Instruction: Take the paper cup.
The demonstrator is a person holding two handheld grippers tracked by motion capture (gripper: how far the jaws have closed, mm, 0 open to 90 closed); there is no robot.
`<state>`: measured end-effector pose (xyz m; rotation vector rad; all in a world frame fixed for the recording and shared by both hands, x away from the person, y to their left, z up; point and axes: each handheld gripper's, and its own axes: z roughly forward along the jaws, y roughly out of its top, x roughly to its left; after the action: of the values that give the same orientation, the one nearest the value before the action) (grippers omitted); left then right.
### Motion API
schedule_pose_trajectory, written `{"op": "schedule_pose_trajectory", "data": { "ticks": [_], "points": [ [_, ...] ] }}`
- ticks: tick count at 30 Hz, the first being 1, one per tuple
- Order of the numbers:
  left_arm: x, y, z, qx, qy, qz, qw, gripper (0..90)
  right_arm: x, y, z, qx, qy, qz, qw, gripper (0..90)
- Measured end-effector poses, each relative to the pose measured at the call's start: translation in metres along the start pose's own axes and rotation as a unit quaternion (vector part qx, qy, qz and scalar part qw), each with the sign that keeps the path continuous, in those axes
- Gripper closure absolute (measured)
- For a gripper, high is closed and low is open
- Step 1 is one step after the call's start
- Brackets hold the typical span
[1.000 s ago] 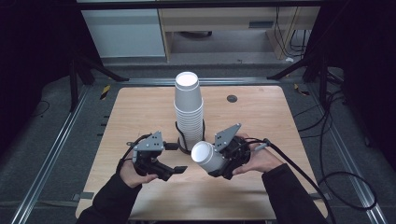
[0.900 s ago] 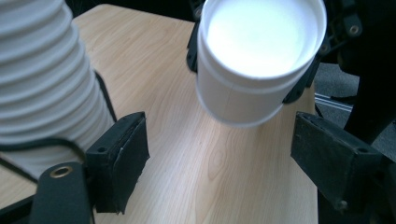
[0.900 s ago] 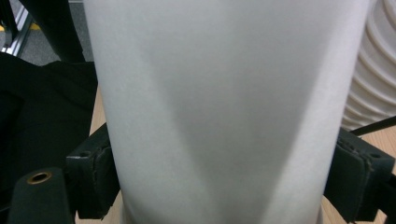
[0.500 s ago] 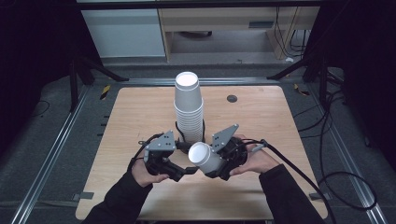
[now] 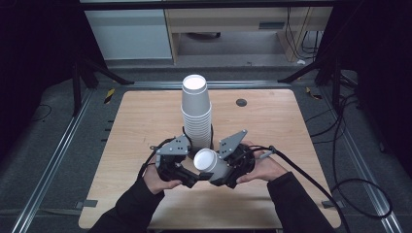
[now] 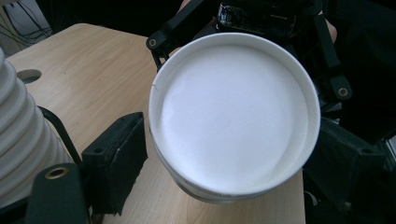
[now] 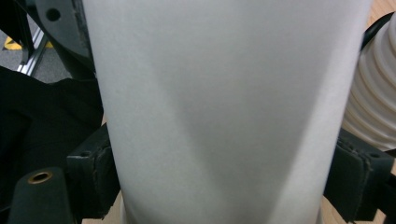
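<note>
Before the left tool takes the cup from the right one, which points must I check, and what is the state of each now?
1. Right tool grips the cup: ok, a jaw on each side of its wall.
2. Left tool open around the cup's base end: ok.
3. Left jaws touching the cup: cannot tell.
4. Cup free of the stack of cups: ok, held apart.
5. Stack upright on the table: ok.

Lab, wooden table (image 5: 145, 116) on metal rails (image 5: 53, 160), cables (image 5: 350, 145)
</note>
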<state>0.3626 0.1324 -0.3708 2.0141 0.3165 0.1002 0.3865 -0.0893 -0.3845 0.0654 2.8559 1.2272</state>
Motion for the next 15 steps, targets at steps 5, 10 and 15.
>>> {"op": "schedule_pose_trajectory", "data": {
  "ticks": [5,10,15],
  "points": [
    [0.001,-0.001,0.004,0.003,-0.008,-0.007,0.9999,17.1,-0.001,0.000,0.002,-0.003,0.003,0.001,1.0000,13.7],
    [0.001,-0.002,0.009,0.013,-0.011,-0.009,0.9998,17.1,-0.001,0.000,0.007,0.000,0.011,0.002,0.9999,13.7],
    [0.002,-0.002,0.011,0.018,-0.015,-0.012,0.9997,17.1,-0.001,0.000,0.009,0.002,0.017,0.006,0.9998,13.7]
  ]
}}
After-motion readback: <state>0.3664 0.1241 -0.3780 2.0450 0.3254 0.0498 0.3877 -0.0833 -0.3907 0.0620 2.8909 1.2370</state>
